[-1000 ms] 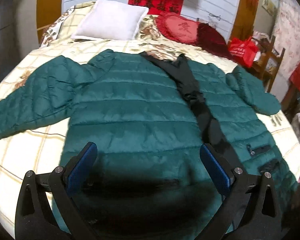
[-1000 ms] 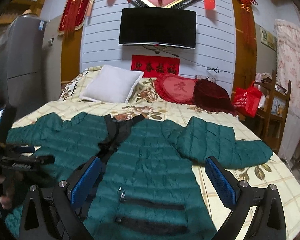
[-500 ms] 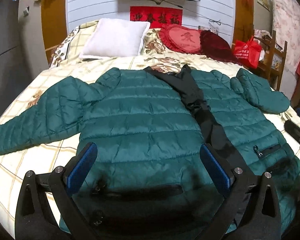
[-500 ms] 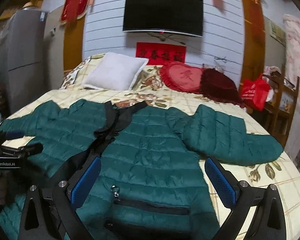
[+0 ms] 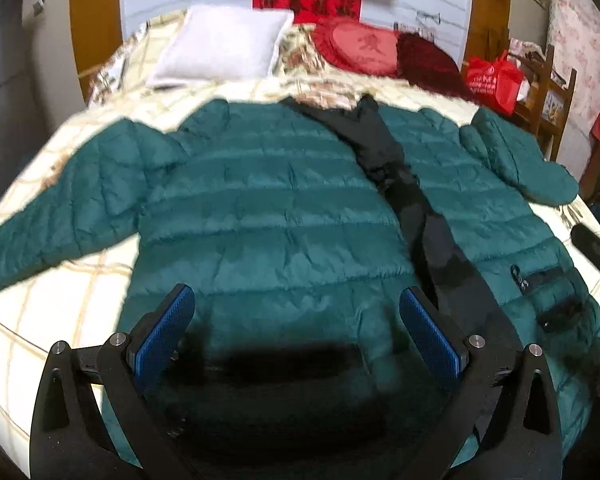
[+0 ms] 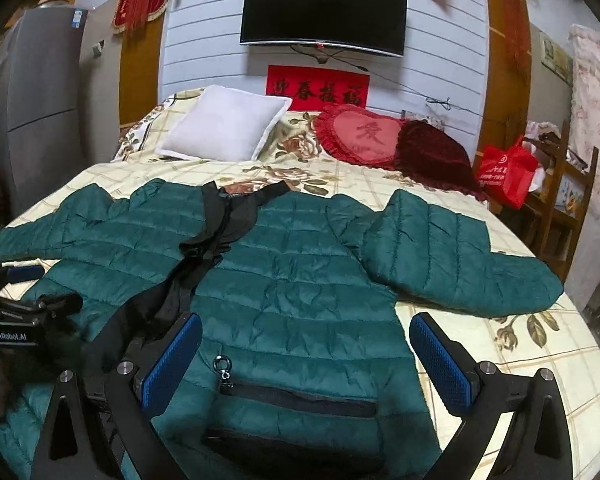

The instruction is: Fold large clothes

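The green jacket [image 6: 296, 280] is lying spread open on the bed [image 6: 520, 344], collar toward twelve o'clock, its black lining [image 6: 204, 256] showing down the middle. The left gripper [image 5: 296, 332] is hovering over the hem with jaws wide apart, holding nothing. The right gripper [image 6: 306, 356] is also gaping empty above the pocket zipper [image 6: 222, 364].

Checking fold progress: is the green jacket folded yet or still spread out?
Spread. The green jacket lies flat on the bed, front unzipped, both sleeves out to the sides.
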The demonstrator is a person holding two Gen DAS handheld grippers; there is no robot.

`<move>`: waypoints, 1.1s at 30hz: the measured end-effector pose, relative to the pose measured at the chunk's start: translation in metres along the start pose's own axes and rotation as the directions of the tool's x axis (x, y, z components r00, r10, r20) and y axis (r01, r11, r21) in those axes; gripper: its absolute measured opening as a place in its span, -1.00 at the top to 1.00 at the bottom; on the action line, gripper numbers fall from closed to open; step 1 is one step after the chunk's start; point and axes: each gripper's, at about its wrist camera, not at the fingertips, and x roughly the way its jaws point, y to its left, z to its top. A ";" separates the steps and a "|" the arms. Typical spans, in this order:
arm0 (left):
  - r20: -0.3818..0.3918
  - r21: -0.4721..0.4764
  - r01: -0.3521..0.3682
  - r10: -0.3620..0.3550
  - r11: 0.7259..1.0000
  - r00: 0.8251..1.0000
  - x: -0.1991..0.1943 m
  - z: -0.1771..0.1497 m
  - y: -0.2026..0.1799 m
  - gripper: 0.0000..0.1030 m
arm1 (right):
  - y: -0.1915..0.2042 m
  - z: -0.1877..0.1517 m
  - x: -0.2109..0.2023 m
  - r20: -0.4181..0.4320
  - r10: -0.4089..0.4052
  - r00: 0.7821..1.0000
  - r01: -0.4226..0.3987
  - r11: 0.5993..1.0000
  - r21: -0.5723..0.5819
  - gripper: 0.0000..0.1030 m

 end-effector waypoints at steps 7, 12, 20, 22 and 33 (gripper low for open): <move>-0.015 -0.011 0.000 0.000 1.000 1.000 0.003 -0.003 0.001 -0.99 | -0.004 0.002 -0.005 0.029 -0.024 0.999 0.023 0.999 0.027 -1.00; -0.030 -0.013 -0.007 0.007 1.000 1.000 0.006 -0.004 0.000 -0.99 | -0.003 0.002 -0.008 0.039 -0.025 0.999 0.024 0.999 0.025 -1.00; -0.037 -0.008 -0.004 0.004 1.000 0.999 0.008 -0.005 -0.001 -0.99 | 0.002 0.002 -0.008 0.029 -0.003 1.000 0.003 1.000 0.016 -1.00; -0.039 -0.007 -0.006 0.005 1.000 0.999 0.008 -0.005 -0.001 -0.99 | 0.000 0.003 -0.009 0.026 0.000 1.000 -0.001 0.999 0.033 -1.00; -0.078 0.012 -0.015 0.016 1.000 0.997 0.012 -0.008 -0.007 -0.99 | 0.002 0.001 -0.011 0.023 -0.065 0.998 0.064 0.998 0.012 -1.00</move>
